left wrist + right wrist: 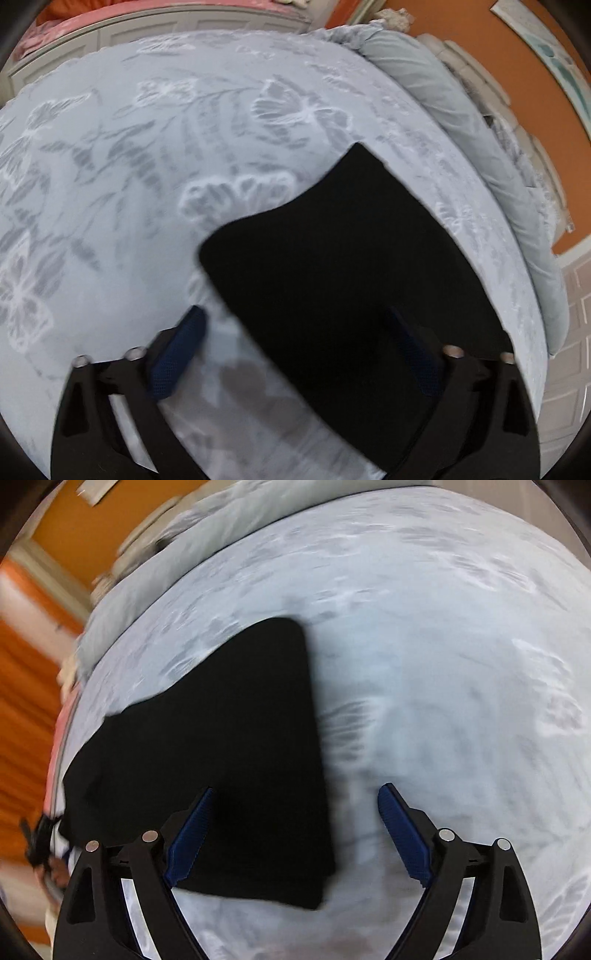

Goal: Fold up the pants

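In the left wrist view, the left gripper point(295, 350) reaches in from six o'clock with its jaws spread wide; one blue-padded finger point(177, 354) stands at seven o'clock over the bedspread point(110, 184), the other at five o'clock is seen against the black pants point(351, 277), and nothing is pinched between the pads. The pants lie folded into a compact dark slab on the pale grey bedspread printed with butterflies and leaves, filling the picture from the centre toward five o'clock, one corner pointing to one o'clock. A rolled grey quilt point(461, 122) runs along the bed's edge from one to four o'clock, with an orange wall point(517, 74) beyond it at two o'clock and a white panelled footboard point(129, 29) at eleven o'clock. In the right wrist view, blurred, the right gripper point(295, 830) also comes up from six o'clock with its jaws parted and gripping nothing; the left-hand blue finger point(188, 842) shows over the pants point(221, 757), the right-hand one at five o'clock over bare bedspread point(461, 664). Here the folded pants stretch from the centre toward eight o'clock, their straight edge running from twelve down to six o'clock between the two fingers. Orange curtain folds point(26, 701) fill nine o'clock, and a hand with a dark object appears faintly at eight o'clock, too smeared to tell more
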Available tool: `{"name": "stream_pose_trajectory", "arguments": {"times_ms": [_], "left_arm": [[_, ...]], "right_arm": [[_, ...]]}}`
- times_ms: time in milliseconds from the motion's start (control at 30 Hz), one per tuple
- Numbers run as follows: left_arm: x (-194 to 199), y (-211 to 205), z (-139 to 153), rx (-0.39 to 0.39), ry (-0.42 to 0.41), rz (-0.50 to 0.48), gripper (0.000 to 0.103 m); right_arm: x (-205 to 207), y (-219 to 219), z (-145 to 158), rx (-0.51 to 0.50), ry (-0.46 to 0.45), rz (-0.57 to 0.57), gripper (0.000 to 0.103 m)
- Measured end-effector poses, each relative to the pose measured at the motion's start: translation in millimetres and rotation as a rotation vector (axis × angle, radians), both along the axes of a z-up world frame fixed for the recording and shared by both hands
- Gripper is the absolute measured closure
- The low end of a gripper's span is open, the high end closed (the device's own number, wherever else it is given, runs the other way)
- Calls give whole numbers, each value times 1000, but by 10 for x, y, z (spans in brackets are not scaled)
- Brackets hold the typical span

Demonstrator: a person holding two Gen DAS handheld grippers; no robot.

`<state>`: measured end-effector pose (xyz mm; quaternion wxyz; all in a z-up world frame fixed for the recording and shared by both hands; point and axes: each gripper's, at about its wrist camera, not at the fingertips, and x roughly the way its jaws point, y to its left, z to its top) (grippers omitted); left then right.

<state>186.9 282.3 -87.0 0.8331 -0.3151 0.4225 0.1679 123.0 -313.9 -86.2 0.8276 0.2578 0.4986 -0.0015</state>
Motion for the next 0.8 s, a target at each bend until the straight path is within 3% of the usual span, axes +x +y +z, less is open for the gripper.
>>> {"name": "stream_pose_trajectory", "arguments": {"times_ms": [33, 67, 100, 133, 167, 233, 433, 633, 733, 800], "left_arm": [[18, 4, -2, -21, -20, -9, 41], [54, 16, -28, -54, -30, -21, 55], [83, 32, -56, -63, -30, -24, 63], [88, 24, -64, -64, -36, -36, 73], [109, 28, -67, -75, -45, -51, 83], [111, 35, -11, -104, -63, -49, 86], [-83, -112, 394, -57, -94, -116, 87], [-446, -185, 442, -166, -34, -210, 87], [-563, -227, 364, -188, 9, -233, 87], [-581, -304, 304, -153, 53, -249, 85]], "right_arm": [[7, 104, -3, -36, 9, 17, 38], [0, 164, 12, -82, 7, 27, 44], [13, 206, 20, -103, 4, 41, 49], [11, 186, 48, -77, -3, 28, 66], [-5, 137, 88, -47, -11, 17, 74], [-55, 71, 212, -33, -40, 2, 82], [-400, -201, 491, 29, -62, -1, 87], [-688, -517, 540, 41, -45, -33, 87], [-757, -560, 520, -10, -16, -6, 85], [-685, -516, 346, -155, 67, 10, 75]]}}
